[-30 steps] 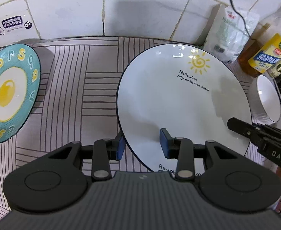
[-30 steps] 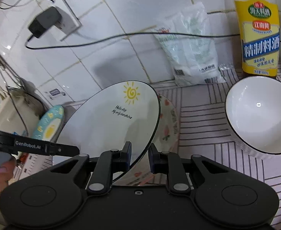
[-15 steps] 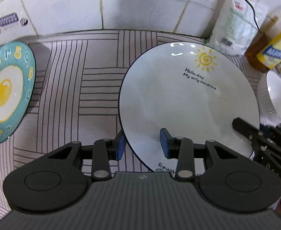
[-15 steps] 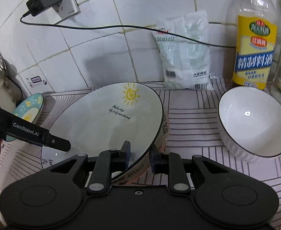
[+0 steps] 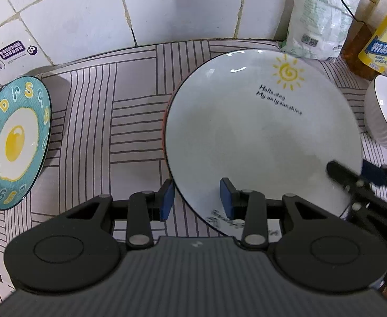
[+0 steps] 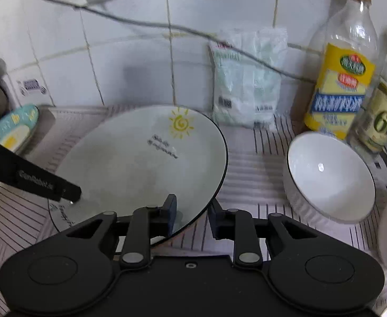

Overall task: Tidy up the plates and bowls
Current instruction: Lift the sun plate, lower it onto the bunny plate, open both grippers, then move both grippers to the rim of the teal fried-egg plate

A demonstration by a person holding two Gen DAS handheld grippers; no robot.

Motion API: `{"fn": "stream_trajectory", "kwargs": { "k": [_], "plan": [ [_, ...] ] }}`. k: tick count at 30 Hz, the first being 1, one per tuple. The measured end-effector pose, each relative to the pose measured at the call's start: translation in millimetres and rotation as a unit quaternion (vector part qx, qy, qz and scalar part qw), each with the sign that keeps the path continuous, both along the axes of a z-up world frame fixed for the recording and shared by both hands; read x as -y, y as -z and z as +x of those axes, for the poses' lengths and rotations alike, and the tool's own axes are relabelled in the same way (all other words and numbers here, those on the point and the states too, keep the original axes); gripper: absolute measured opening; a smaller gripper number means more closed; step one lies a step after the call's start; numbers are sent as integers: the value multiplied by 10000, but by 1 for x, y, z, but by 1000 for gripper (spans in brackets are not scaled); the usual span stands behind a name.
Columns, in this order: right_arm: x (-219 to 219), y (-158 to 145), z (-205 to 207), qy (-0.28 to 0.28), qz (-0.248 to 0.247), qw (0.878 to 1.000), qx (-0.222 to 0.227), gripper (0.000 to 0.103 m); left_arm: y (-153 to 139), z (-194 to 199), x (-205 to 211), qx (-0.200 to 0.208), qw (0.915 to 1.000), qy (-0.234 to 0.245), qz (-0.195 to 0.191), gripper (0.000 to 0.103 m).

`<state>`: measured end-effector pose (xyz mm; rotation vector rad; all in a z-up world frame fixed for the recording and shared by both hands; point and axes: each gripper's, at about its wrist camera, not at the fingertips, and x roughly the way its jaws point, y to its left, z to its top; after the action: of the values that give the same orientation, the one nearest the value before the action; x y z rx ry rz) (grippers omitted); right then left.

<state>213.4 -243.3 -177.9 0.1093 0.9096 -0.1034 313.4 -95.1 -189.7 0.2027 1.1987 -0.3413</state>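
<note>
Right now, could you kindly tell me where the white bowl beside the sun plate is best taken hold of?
Probably the near rim of the white bowl, approached from above, pinching the wall inside and out: it stands mouth up, looks too wide to span, and bottles crowd its far side.

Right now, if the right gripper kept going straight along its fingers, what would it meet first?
The right gripper already straddles the near rim of the sun plate, its jaws opening and not pressing on it. Going on, it would probably meet that rim first, though depth is hard to judge.
</note>
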Motion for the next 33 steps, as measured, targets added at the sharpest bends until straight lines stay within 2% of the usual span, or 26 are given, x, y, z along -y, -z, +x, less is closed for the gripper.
{"fn": "stream_trajectory", "kwargs": {
  "k": [6, 10, 17, 19, 23, 26, 29, 33],
  "plan": [
    [-5, 0, -2, 67, -148, 9999, -25, 31, 0, -2, -1, 40, 10000, 16, -26, 35],
    [-6, 1, -3, 103, -178, 9998, -19, 32, -2, -4, -9, 9, 9998, -66, -189, 34],
    [-15, -5, -8, 108, -451, 9989, -46, 34, -31, -21, -34, 200, 9986, -169, -454, 34],
    [-21, -10, -11, 49, -613, 9981, -74, 36, -46, -30, -40, 341, 9982, -87, -481, 34],
    [-24, -28, -21, 75, -315, 9995, 3, 46, -72, -45, -49, 506, 9970, 45, -576, 34],
    [-33, -39, -28, -16, -498, 9988, -19, 48, -86, -57, -59, 621, 9963, 37, -600, 34],
    [-38, -52, -37, -194, -230, 9995, -109, 48, -93, -67, -70, 584, 9961, 1, -658, 35],
    [-51, -70, -50, -411, -279, 9987, -81, 52, -102, -82, -86, 641, 9962, -66, -593, 35]
  ]
}}
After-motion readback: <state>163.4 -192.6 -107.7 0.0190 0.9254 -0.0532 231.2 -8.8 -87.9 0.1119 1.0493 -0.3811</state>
